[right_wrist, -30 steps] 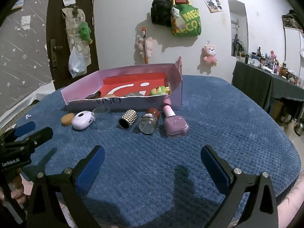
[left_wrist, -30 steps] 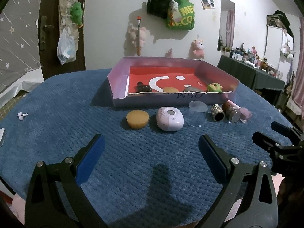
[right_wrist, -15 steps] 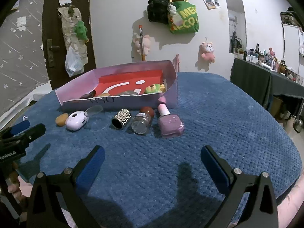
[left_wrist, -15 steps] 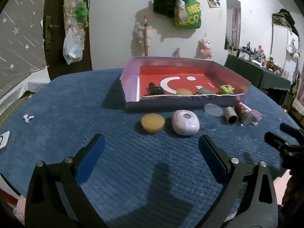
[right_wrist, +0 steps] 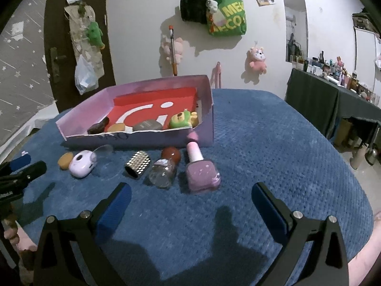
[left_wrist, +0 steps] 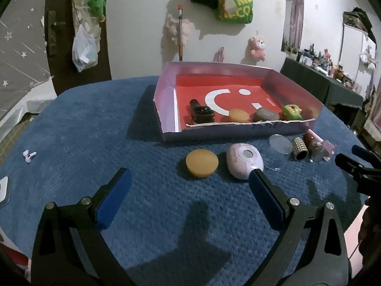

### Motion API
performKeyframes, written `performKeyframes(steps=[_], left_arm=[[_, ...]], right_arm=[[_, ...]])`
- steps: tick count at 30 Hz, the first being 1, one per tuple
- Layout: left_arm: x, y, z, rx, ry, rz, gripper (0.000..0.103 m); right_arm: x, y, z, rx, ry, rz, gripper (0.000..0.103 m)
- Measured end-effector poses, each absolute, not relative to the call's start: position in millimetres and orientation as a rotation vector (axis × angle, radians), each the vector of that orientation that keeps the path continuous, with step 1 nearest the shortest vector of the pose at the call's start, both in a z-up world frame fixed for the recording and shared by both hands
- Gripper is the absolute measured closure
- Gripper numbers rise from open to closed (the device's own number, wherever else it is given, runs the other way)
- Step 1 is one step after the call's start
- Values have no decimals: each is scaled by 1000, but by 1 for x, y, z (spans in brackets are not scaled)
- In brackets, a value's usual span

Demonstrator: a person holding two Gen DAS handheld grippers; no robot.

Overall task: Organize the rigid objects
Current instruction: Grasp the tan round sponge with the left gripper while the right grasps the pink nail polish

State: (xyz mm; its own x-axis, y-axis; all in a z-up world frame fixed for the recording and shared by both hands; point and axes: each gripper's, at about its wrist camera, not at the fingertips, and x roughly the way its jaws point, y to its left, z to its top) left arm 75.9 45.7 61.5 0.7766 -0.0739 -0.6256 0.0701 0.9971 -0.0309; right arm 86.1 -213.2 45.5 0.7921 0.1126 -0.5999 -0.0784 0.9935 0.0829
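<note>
blue quilted cloth covers the table. my left gripper hovers low over it, fingers spread wide, nothing between them. my right gripper is the same: fingers apart, empty.

purple box with red floor sits mid-table. inside, along its near wall: dark watch-like piece, orange disc, grey pebble-shaped case, green figure.

outside, in a row just before the box: orange puck, lilac oval device beside it, clear round lid, studded metal cylinder lying down, glitter bottle with brown cap on its side, pink nail polish bottle on its side, cap toward the box.

white earbud lies well apart, far left on the cloth.
</note>
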Motion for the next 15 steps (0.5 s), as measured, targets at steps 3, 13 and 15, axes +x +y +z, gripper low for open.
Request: performKeyframes(steps=[3, 13, 15], left_arm=[[89, 47, 60, 8, 712, -63, 3], [118, 44, 51, 38, 800, -108, 3], [120, 42, 50, 48, 813, -124, 3]], right_arm=[[100, -217, 47, 41, 687, 91, 0], [133, -236, 39, 50, 813, 72, 0], [136, -237, 38, 64, 824, 90, 0]])
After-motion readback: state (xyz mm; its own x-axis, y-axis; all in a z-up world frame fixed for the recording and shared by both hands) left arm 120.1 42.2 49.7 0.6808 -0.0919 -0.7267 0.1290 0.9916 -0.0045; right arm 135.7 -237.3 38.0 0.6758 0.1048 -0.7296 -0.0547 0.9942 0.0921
